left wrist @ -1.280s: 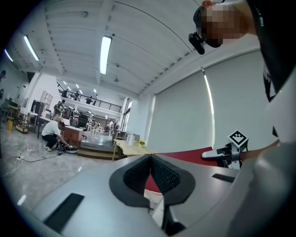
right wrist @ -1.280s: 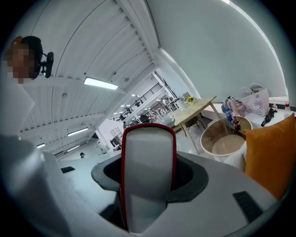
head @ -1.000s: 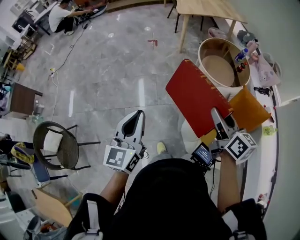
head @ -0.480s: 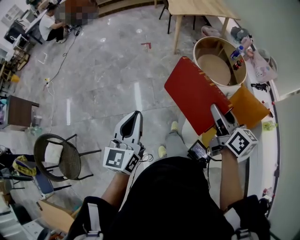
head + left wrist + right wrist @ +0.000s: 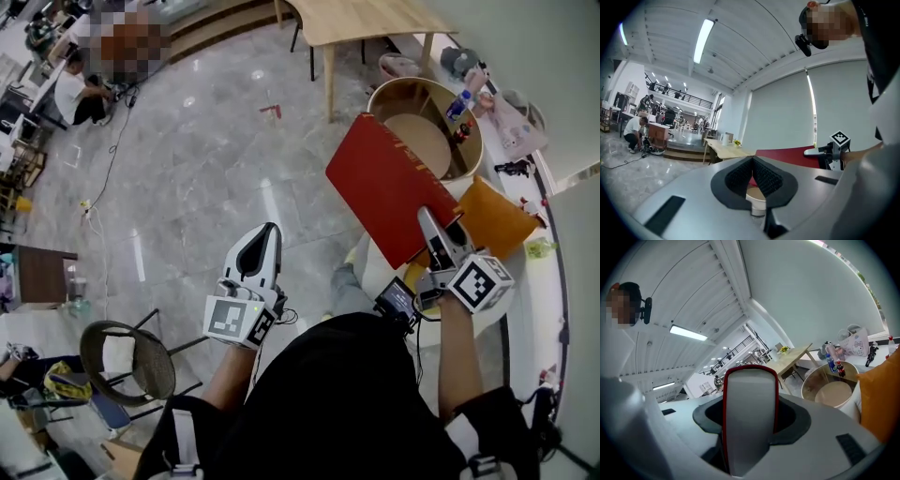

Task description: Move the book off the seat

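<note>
RIGHT: your right gripper [image 5: 433, 234] reaches forward, close to level, forearm stretched out; it's clamped on the near edge of the red book [image 5: 384, 187] | BOOK: up in the air, tilted; orange cushion [image 5: 495, 220] just beside it, round wooden tub [image 5: 422, 141] beyond | LEFT: your left gripper [image 5: 267, 234] points level over the floor; jaws pinched together, empty
</note>
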### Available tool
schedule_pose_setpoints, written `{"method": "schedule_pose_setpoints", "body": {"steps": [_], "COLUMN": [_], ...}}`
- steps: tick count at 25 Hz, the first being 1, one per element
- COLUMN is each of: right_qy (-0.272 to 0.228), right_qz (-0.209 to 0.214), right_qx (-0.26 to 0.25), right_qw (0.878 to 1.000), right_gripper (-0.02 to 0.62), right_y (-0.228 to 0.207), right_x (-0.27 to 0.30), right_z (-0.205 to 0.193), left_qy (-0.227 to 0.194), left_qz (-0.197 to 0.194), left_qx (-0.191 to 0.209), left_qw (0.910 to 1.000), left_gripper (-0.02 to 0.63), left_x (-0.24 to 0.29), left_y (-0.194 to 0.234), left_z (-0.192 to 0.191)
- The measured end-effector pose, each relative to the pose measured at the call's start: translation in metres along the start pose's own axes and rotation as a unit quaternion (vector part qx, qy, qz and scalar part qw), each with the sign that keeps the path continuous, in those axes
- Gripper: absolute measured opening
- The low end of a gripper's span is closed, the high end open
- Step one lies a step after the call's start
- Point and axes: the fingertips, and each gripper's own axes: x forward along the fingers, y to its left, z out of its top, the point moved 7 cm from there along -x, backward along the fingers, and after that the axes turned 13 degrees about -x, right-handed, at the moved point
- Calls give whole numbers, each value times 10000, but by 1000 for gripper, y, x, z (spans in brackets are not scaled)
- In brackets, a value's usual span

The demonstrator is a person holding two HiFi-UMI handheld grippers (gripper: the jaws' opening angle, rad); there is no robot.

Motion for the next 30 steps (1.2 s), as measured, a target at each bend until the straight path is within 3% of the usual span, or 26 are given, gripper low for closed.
{"method": "schedule_pose_setpoints", "body": {"steps": [16, 30], "right_qy": [-394, -614], "right_qz": [-642, -1143], "right_qx": [51, 110], "right_qw": [9971, 9915], "right_gripper": [241, 241], "right_y": [-103, -157], "right_x": [87, 94], "right_z": [73, 97], "left_qy": [281, 478], "left_qz": [-685, -1131], "left_qx": [163, 264], "left_qw": [9971, 9921], "left_gripper": [14, 14], "left_x": [198, 278], "left_y": [15, -7], "left_z": [30, 30]}}
